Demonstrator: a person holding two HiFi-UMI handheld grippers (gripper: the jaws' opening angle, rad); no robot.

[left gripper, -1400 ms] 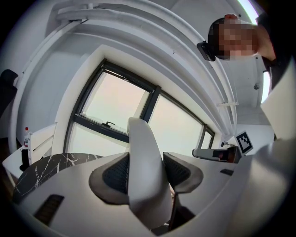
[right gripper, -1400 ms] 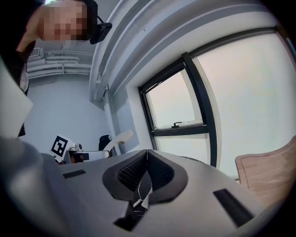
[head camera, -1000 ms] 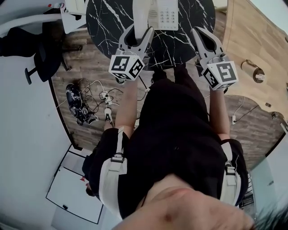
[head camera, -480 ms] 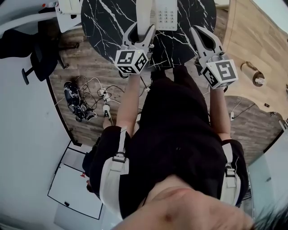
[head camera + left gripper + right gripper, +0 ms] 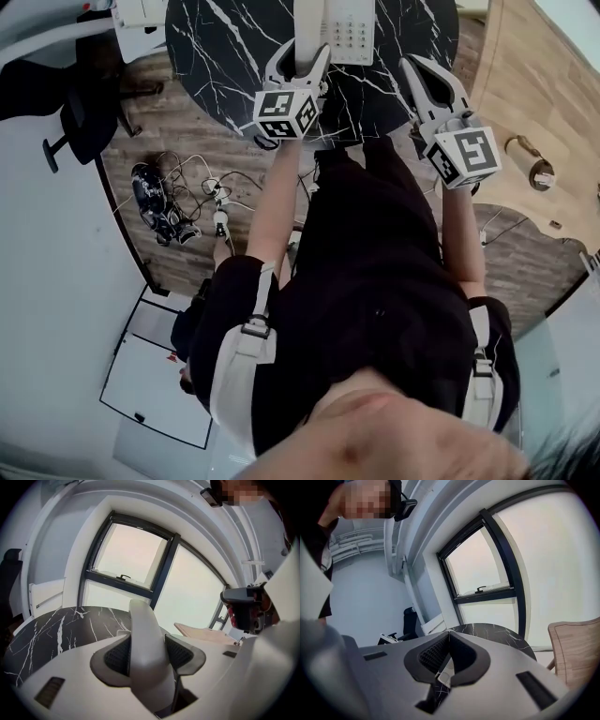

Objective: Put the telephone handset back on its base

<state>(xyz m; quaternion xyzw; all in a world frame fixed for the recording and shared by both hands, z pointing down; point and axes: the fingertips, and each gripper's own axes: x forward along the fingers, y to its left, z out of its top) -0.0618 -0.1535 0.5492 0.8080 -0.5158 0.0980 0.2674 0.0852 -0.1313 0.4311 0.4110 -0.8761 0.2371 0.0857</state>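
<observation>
Person (image 5: pixel 375 281) in black clothing, seen from a head camera looking steeply down, standing at a round black marble bench with white veins (image 5: pixel 225 37) and holding 1 claw in each hand out over its near edge.

The left claw (image 5: pixel 302 58) grips a long white plastic telephone handset (image 5: pixel 307 23). In the left gripper view the 2 black ribbed pads (image 5: pixel 118 657) press on opposite sides of the handset, which stands up between them and curves away from the camera.

From above, the handset lies lengthwise just left of the grey keypad (image 5: pixel 349 36) on the white telephone base (image 5: pixel 364 52), which sits on the marble bench. It cannot be told whether the handset touches the base or hangs just above it.

The right claw (image 5: pixel 424 67) is to the right of the base, over the bench's rim. In the right gripper view its ribbed pads (image 5: pixel 433 653) meet at the tips with nothing between them.

Each claw carries a white cube with black square markers: 1 on the left (image 5: pixel 286 112), 1 on the right (image 5: pixel 466 155).

Right of the person lies a light wooden bench (image 5: pixel 525 56). At the left, a tangle of cables (image 5: pixel 187 197) lies on the wood-plank floor (image 5: pixel 187 150), near a black office chair (image 5: pixel 84 122). Both gripper views show a large dark-framed window (image 5: pixel 140 564) beyond the marble bench.
</observation>
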